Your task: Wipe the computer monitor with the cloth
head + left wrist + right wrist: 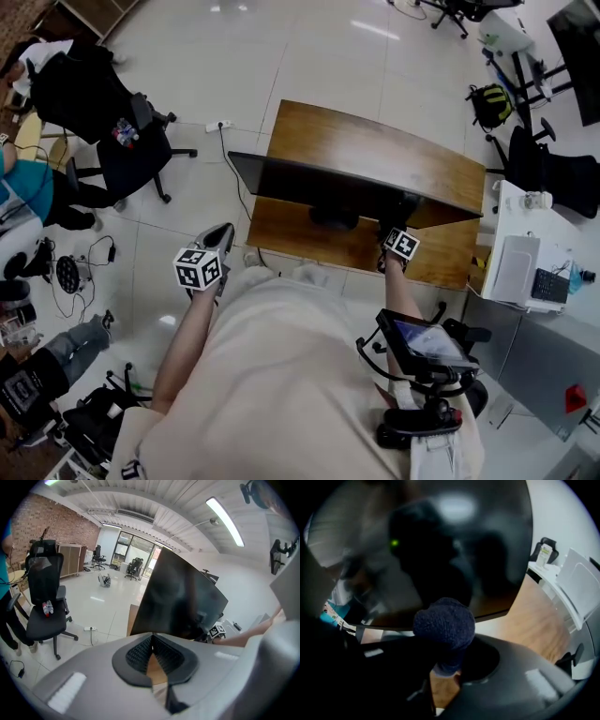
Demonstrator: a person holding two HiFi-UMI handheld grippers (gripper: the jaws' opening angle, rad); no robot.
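The dark monitor (319, 183) stands on a wooden desk (375, 141), seen from above. My right gripper (397, 225) is at the screen's right part, its marker cube just below. In the right gripper view the gripper (446, 660) is shut on a bunched dark blue cloth (444, 623), held close to the screen's (440, 541) lower edge; contact cannot be told. My left gripper (225, 232) hangs off the desk's front left corner, away from the screen. In the left gripper view its jaws (151, 639) are shut with nothing between them, and the monitor (180, 597) rises ahead.
A black office chair (103, 112) and a person in teal (23, 183) are at the left. A power strip (217, 125) lies on the floor by the desk. A white side table (525, 262) with devices stands at the right. Cables and gear lie on the floor at lower left.
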